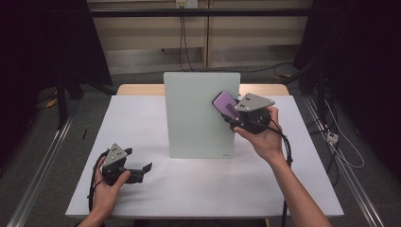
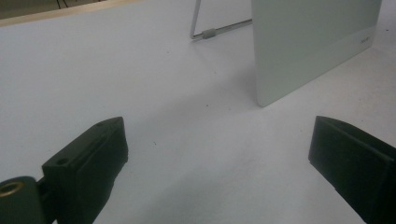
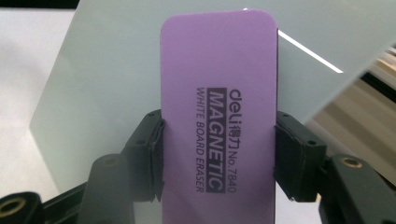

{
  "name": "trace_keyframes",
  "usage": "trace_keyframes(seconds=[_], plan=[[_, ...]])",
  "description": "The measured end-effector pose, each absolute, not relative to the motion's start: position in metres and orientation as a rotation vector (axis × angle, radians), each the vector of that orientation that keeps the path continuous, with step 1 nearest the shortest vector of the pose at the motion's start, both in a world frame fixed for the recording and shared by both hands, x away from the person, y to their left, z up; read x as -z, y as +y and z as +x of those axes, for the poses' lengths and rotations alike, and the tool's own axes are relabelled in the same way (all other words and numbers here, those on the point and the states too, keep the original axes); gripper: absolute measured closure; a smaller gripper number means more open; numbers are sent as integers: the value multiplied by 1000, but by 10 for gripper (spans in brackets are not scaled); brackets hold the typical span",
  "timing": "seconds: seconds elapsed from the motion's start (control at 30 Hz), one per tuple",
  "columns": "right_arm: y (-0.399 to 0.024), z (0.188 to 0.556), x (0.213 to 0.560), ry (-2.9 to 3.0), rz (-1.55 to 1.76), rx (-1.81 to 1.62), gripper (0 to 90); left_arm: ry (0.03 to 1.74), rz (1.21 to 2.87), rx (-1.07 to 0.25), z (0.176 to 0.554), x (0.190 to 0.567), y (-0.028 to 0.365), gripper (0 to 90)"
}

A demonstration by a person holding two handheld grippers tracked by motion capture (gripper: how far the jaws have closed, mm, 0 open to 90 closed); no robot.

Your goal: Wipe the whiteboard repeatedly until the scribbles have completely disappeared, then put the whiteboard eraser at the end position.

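Right fingers clamped on the long sides of the eraser, held up near the right edge of the upright board. Left fingers spread wide, gripping nothing, low over the table, bare white surface all round. Eraser purple, flat, round-cornered, printed "MAGNETIC WHITE BOARD ERASER". Board pale, smooth, propped on a wire stand.

One purple whiteboard eraser and one standing whiteboard are seen. Two grippers are counted, the left gripper and the right gripper, on one table.
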State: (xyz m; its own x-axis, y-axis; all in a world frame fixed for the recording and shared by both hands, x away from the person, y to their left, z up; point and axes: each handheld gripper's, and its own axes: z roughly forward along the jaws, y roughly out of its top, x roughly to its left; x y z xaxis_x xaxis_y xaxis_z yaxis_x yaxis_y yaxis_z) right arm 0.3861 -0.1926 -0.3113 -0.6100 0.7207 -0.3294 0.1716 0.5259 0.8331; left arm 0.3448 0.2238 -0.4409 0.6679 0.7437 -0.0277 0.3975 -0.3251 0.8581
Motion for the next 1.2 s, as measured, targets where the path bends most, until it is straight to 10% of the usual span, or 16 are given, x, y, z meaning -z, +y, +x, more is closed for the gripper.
trace_keyframes(seconds=[1.2], plan=[[-203, 367, 349, 2349, 726, -1171, 420, 893, 1962, -460, 346, 444, 222, 46]])
